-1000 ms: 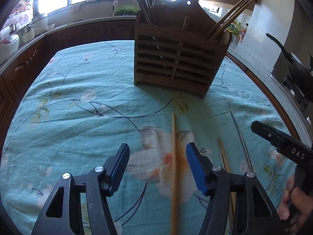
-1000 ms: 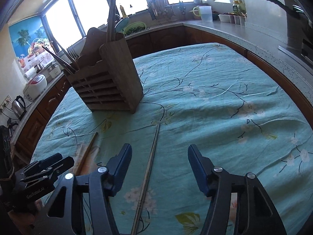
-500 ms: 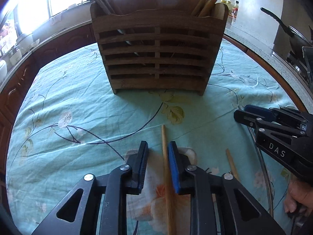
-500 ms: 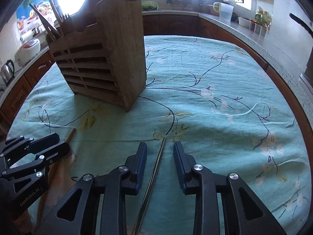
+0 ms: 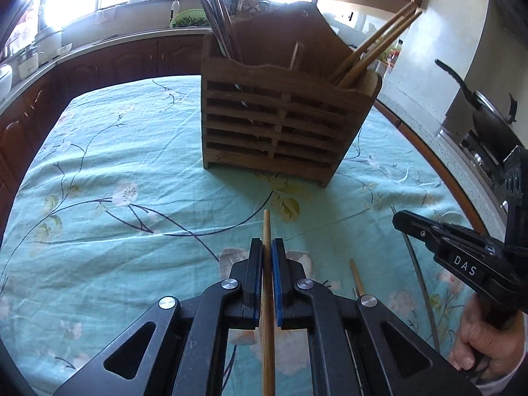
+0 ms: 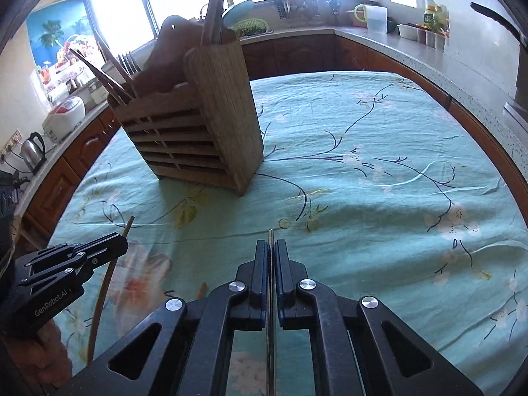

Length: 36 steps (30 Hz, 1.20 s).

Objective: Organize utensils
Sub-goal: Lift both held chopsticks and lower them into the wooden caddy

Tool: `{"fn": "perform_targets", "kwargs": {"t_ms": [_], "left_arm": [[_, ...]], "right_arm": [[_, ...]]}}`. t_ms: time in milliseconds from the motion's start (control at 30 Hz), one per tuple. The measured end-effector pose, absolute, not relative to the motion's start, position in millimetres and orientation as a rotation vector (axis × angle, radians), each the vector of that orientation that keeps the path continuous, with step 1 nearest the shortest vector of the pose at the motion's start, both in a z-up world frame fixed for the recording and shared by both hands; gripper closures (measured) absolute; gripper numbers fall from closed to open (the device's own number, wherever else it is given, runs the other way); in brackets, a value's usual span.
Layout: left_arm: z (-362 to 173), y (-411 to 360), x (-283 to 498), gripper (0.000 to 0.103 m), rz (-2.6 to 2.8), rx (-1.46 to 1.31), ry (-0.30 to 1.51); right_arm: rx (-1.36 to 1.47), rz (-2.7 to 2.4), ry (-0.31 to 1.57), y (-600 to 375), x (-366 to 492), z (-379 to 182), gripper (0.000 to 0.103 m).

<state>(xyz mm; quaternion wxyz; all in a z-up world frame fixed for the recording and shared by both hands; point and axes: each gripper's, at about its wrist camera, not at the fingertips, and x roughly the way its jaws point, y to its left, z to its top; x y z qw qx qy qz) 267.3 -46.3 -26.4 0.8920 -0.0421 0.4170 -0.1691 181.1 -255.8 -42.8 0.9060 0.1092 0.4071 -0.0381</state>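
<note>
Pickup step, pretty clearly; both grippers have just been closing and each one is now clamped on a single stick. In the left wrist view the left gripper [image 5: 267, 247] is seen pinching a wooden chopstick [image 5: 266, 227] between its blue pads, with the tip poking out a little past the jaws; in the right wrist view the right gripper [image 6: 270, 247] is squeezed onto a thin metal chopstick [image 6: 270, 235], its tip barely showing beyond the fingers. Whether either stick is off the floral tablecloth [image 5: 132, 198] yet can't really be told from these angles.

A second wooden chopstick [image 5: 357, 277] is left lying on the cloth just beside the left gripper, so the job isn't finished by this pair.

The wooden utensil holder [image 5: 280, 122] is stood upright further back on the cloth, well apart from both grippers; dark chopsticks are already parked in its left compartment and light wooden ones in the right.

Next move, as a guess: each stick has to be lifted, tipped toward upright and dropped into the matching compartment; the openings are narrow and already crowded, so careful aiming is called for, or the holder gets knocked.
</note>
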Motion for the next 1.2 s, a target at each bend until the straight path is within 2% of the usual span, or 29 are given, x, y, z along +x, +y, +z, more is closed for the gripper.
{"fn": "perform_targets", "kwargs": {"t_ms": [667, 1200], "left_arm": [[70, 33, 166, 0.099, -0.394, -0.227, 0.620], [83, 46, 161, 0.099, -0.384, -0.252, 0.562]], "right_arm": [[0.256, -0.032, 0.517, -258, 111, 82, 0.099], [0.251, -0.020, 0.474, -254, 110, 97, 0.099]]}}
